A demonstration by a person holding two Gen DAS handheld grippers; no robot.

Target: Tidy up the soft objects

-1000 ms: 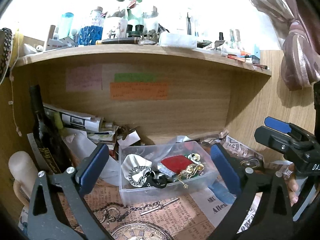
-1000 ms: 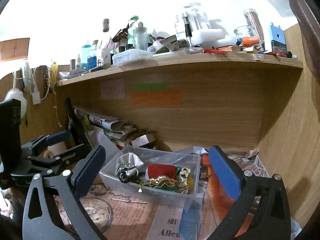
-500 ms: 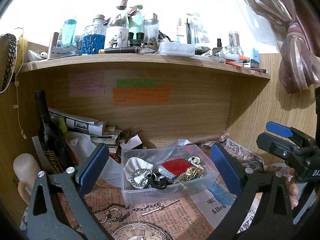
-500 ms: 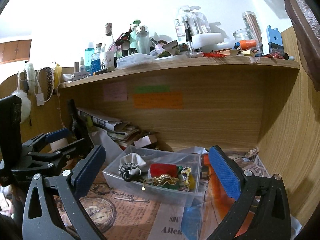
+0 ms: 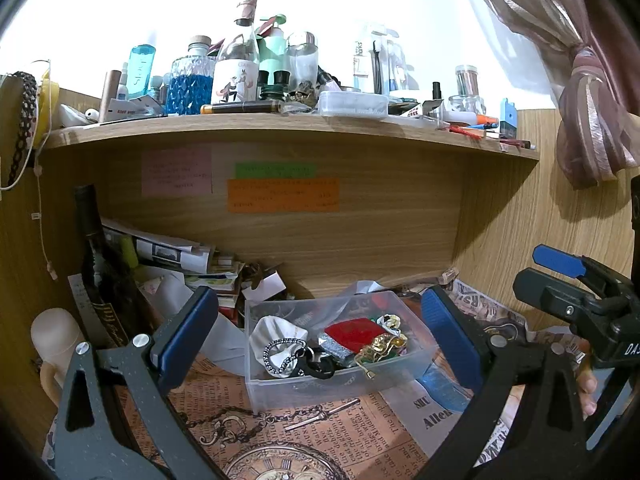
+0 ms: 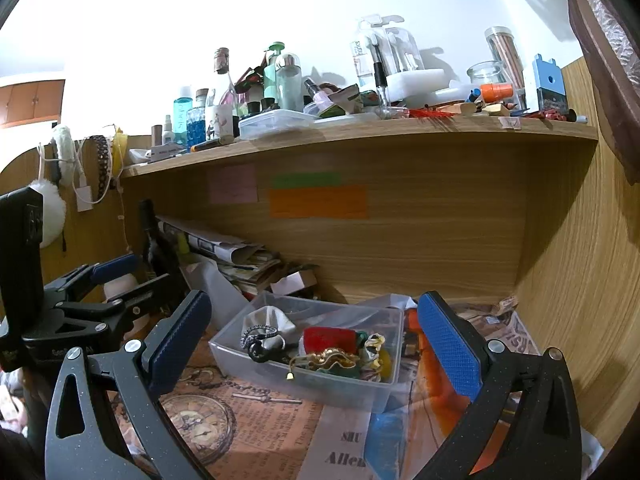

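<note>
Both the left tongs [image 5: 316, 332] and the right tongs [image 6: 316, 338] hang wide open, holding nothing, just in front of the clear box [image 5: 416, 354] on the tabletop [image 5: 352, 424]. Inside the box lie a grey pouch [image 5: 272, 332], a red pouch [image 5: 352, 330] and gold trinkets [image 5: 380, 348], loosely heaped. That fits sorting either under way or finished. Behind the box, papers [image 5: 168, 248] stay piled.

Both grippers hang level with jaws spread wide and empty: left gripper [image 5: 320, 332], right gripper [image 6: 314, 332].
</note>
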